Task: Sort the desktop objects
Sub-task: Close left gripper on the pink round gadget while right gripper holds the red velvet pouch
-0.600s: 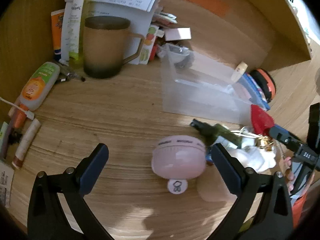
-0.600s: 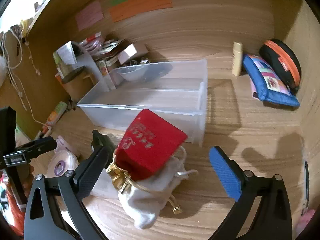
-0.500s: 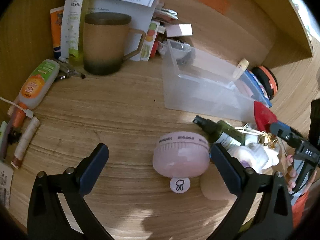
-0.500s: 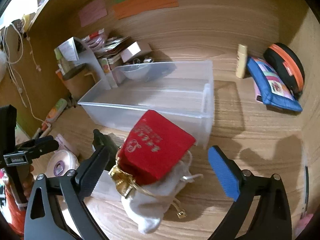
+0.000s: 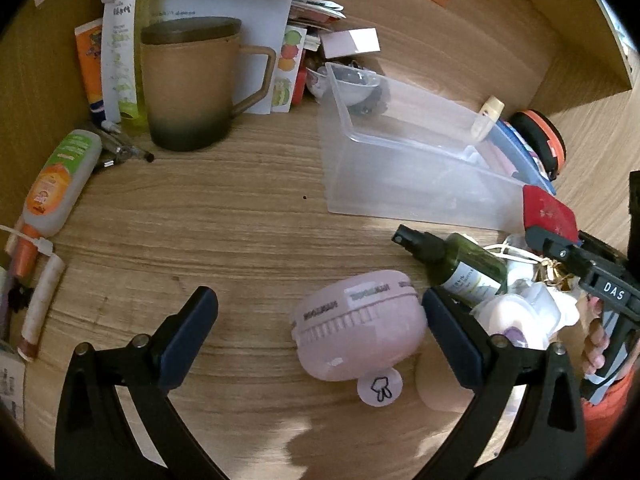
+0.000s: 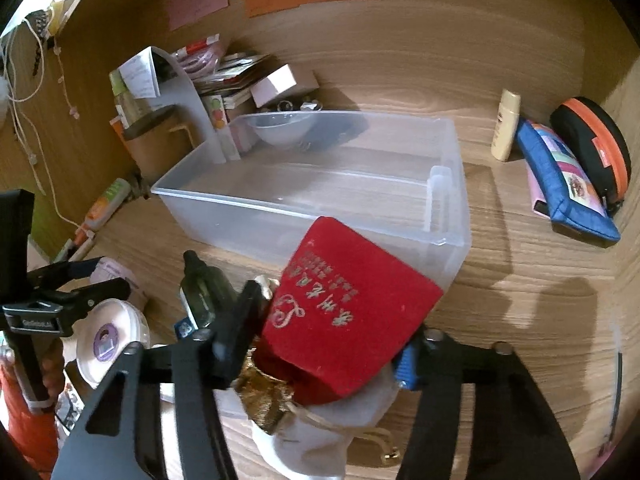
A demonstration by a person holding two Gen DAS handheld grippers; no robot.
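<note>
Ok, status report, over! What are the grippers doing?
Left gripper open around pink fan. Right gripper shut on red pouch. Clear bin right ahead, empty.

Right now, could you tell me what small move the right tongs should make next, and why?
Probably lift the red pouch and carry it over the clear bin: the right tongs are closed on it, and the bin sits just behind it, open-topped.
</note>
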